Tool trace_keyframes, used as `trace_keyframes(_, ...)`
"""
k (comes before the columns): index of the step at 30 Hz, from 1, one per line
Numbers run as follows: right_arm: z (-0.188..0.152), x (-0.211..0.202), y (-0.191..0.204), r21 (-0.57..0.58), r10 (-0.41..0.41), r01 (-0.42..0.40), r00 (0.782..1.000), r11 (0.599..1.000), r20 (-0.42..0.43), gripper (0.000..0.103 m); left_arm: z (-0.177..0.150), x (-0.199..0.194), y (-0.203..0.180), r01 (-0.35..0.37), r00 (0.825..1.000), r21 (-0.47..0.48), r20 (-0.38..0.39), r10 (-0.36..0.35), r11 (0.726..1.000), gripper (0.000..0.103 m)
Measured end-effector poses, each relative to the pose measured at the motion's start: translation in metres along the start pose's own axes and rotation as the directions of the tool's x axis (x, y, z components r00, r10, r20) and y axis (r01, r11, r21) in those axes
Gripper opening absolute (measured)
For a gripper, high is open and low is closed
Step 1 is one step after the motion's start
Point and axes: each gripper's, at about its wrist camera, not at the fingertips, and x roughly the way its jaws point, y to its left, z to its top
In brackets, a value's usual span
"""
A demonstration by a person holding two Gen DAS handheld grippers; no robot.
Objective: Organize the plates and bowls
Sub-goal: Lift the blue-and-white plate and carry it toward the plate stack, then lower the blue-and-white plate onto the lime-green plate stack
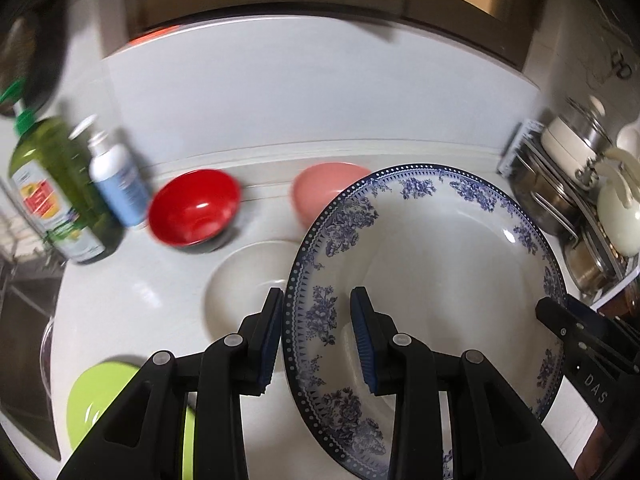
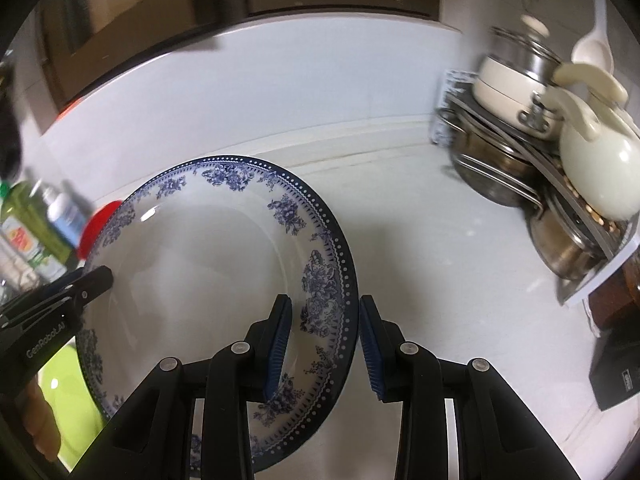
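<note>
A large white plate with a blue floral rim (image 1: 440,272) is held tilted above the counter; it also shows in the right wrist view (image 2: 208,280). My left gripper (image 1: 318,300) straddles its left rim, one finger on each side. My right gripper (image 2: 326,308) straddles its right rim the same way. A plain white plate (image 1: 240,284) lies on the counter under it. A red bowl (image 1: 194,212) and a pink bowl (image 1: 320,188) stand behind. A green plate (image 1: 100,396) lies at the near left.
A green bottle (image 1: 56,188) and a white-blue bottle (image 1: 116,180) stand at the left by a sink (image 1: 24,304). A rack with steel pots and a cream kettle (image 2: 560,152) fills the right corner. A dark box (image 2: 616,364) sits at the right edge.
</note>
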Motion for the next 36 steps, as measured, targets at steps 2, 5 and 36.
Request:
trace_keyframes(2,-0.004,-0.005,0.013,-0.019,0.011,-0.011,1.000,1.000,0.005,0.035,-0.005,-0.007,0.013,-0.011,1.000,-0.018,0.006,0.011,1.000,0.034)
trace_keyframes(5,-0.010,-0.013,0.031,-0.043,0.028,-0.027,1.000,0.999,0.013,0.035,-0.013,-0.019,0.030,-0.031,0.999,-0.038,0.017,0.032,0.999,0.034)
trace_keyframes(36,-0.067,-0.034,0.220,-0.331,0.259,-0.267,0.963,0.905,-0.069,0.035,-0.114,-0.092,0.208,-0.258,0.965,-0.303,-0.036,0.259,0.917,0.034)
